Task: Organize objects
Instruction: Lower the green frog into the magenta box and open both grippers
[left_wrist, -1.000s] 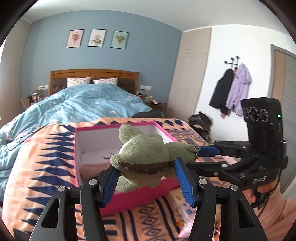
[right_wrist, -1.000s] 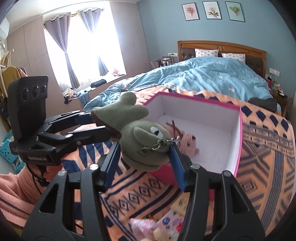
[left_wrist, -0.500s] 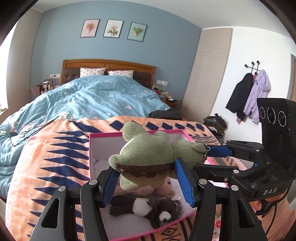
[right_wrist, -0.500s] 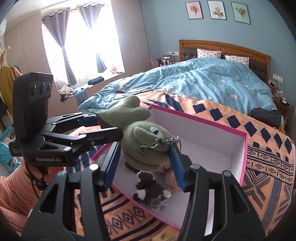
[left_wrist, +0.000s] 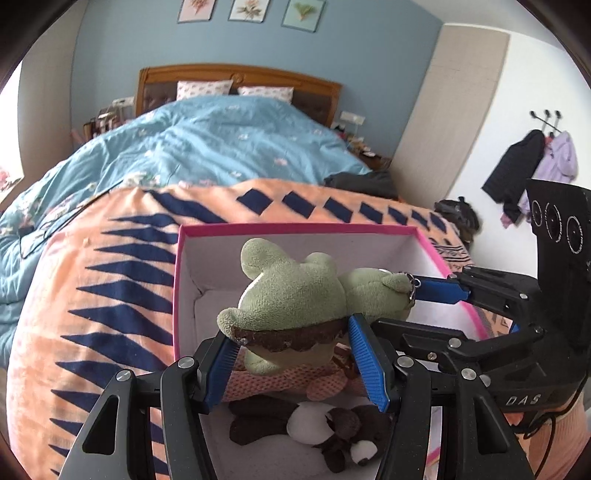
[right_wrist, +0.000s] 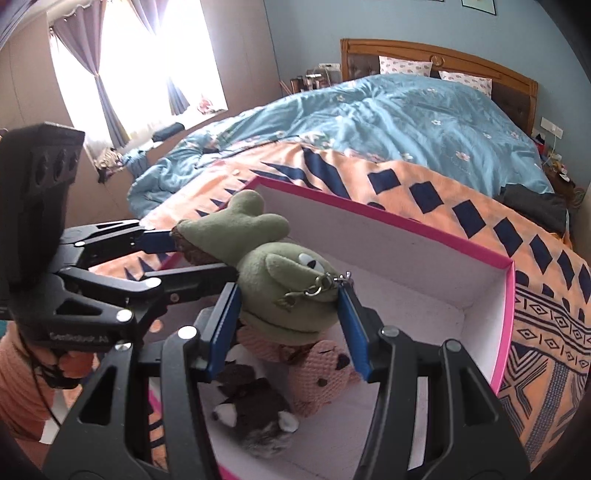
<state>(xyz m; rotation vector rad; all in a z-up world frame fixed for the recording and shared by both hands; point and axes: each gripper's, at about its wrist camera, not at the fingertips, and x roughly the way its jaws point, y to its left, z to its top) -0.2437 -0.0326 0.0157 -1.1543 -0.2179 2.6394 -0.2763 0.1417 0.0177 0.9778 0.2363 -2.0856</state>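
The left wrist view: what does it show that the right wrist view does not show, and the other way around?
Only the left wrist view shows the coats on wall hooks and the toy's brown belly band. Only the right wrist view shows the bright window with curtains, the toy's eyes and its metal keyring clip. Both show the green plush toy held over the pink box, the left gripper gripping its body and the right gripper its head, with the pink knitted toy and dark plush toy lying in the box.
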